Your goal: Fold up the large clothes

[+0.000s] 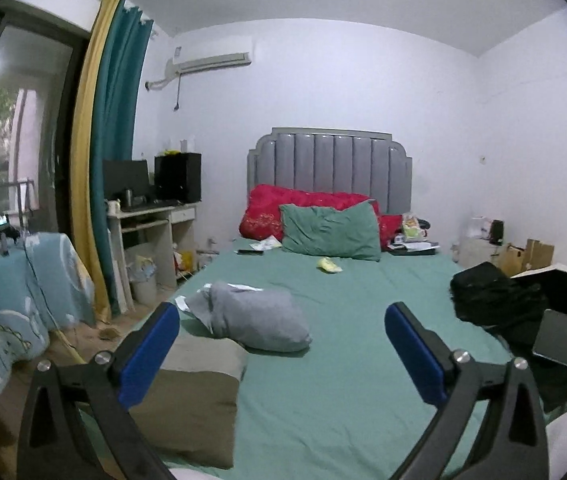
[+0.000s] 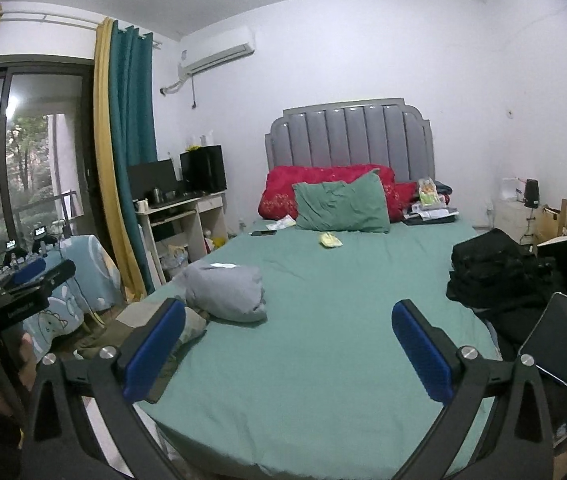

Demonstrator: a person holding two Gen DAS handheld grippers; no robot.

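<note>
bed (image 1: 343, 360): green sheet, fills the middle of both views, grey headboard (image 1: 329, 164) at 12 o'clock
black clothes pile (image 1: 495, 300): on the bed's edge at 3 o'clock, tablet (image 1: 557, 338) lying on its near side
olive-grey folded garment (image 1: 195, 396): on the bed's corner at 8 o'clock, just behind the left gripper's left finger
grey bundled garment (image 1: 257, 316): on the sheet at 10 o'clock, touching the olive one's far edge
pillows: green pillow (image 1: 331, 232) leaning on a red pillow (image 1: 267, 212) at the headboard
small clutter: yellow item (image 1: 328, 265) on the sheet in front of the green pillow, black phone (image 1: 250, 251) to its left
left gripper (image 1: 281, 354): jaws spread wide, nothing between them, above the sheet
right gripper (image 2: 287, 352): jaws spread wide, holding nothing, above the sheet
left wrist view only: olive garment seen whole
right wrist view only: left gripper seen from outside at 9 o'clock (image 2: 31, 280), over the blue cartoon blanket (image 2: 83, 268); the right gripper's finger hides most of the olive garment
</note>
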